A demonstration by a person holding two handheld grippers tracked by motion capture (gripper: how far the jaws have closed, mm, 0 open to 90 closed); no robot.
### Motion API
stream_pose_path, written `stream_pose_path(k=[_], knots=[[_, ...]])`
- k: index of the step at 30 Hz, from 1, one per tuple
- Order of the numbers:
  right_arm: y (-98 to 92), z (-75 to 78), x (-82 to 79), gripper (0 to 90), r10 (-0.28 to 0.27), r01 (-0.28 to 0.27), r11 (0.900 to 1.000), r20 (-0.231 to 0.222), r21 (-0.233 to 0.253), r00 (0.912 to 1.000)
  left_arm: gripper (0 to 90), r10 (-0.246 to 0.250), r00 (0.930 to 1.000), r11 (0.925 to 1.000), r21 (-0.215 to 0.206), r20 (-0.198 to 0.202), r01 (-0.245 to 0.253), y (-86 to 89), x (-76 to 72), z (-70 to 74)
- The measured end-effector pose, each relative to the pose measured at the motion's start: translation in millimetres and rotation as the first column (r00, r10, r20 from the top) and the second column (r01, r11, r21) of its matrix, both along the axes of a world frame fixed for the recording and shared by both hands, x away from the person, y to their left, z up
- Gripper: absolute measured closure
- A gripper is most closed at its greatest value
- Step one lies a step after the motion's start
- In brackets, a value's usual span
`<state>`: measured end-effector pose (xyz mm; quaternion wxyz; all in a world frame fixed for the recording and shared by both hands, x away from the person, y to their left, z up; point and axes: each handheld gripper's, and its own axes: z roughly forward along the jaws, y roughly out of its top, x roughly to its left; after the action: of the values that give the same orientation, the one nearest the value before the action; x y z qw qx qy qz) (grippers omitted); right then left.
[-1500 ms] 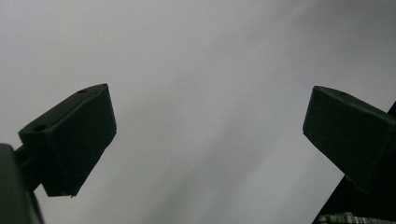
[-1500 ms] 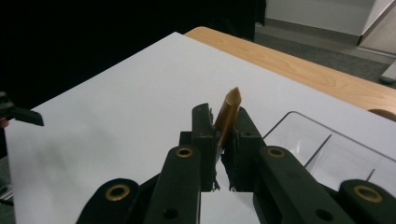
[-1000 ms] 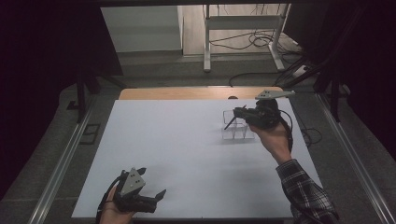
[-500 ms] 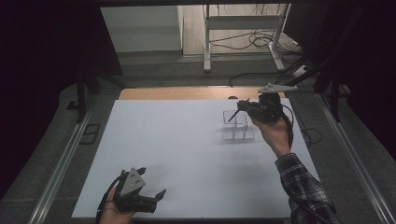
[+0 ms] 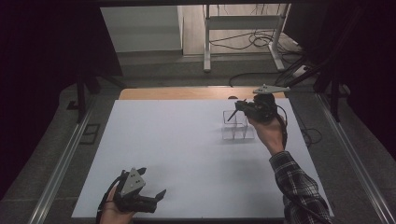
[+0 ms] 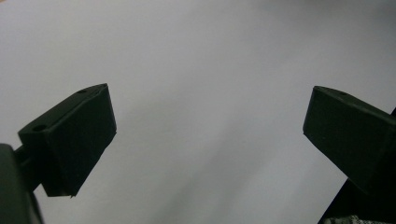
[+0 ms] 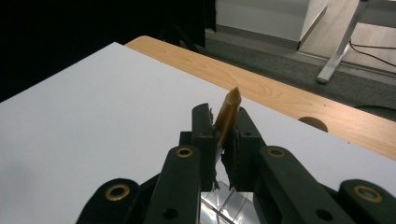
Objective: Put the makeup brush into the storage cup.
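White table (image 5: 187, 154), pen (image 7: 227, 114) clamped in right tool (image 7: 219, 135)

A white tabletop (image 5: 187, 154) is seen, edged at the far side by a light wood-grain strip (image 7: 280, 93). Both claws are black, the left claw (image 5: 154, 198) topped by a grey plate. A golden-brown pen (image 7: 227, 116) is shown. The organiser (image 5: 237, 126) is clear. The sleeve (image 5: 299, 186) is plaid, dark and pale.
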<state>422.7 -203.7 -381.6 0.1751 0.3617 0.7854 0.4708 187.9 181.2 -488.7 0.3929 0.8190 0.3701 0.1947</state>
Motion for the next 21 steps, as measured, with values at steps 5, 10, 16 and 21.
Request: stream_pose_path(k=[5,10,16,21], knots=[[3.8,-8.5,4.0,82.8,-0.006,0.006,1.000,-0.004,-0.019,1.0000,3.1,-0.001,1.0000,1.0000,0.002,-0.006,0.001,0.2,0.5,-0.4],[6.9,-16.6,6.8,82.7,-0.007,0.007,0.999,-0.006,-0.039,1.0000,3.1,-0.004,1.0000,1.0000,0.007,-0.005,0.004,0.1,0.4,-0.3],[8.4,-23.9,9.2,82.7,-0.013,0.013,0.999,-0.009,-0.044,0.9999,3.1,-0.003,1.0000,1.0000,0.008,-0.005,0.003,0.0,0.4,-0.4],[9.9,-30.4,10.7,82.7,-0.016,0.015,0.998,-0.011,-0.054,0.9998,3.1,-0.004,1.0000,1.0000,0.007,-0.007,0.004,-0.3,0.6,-0.7]])
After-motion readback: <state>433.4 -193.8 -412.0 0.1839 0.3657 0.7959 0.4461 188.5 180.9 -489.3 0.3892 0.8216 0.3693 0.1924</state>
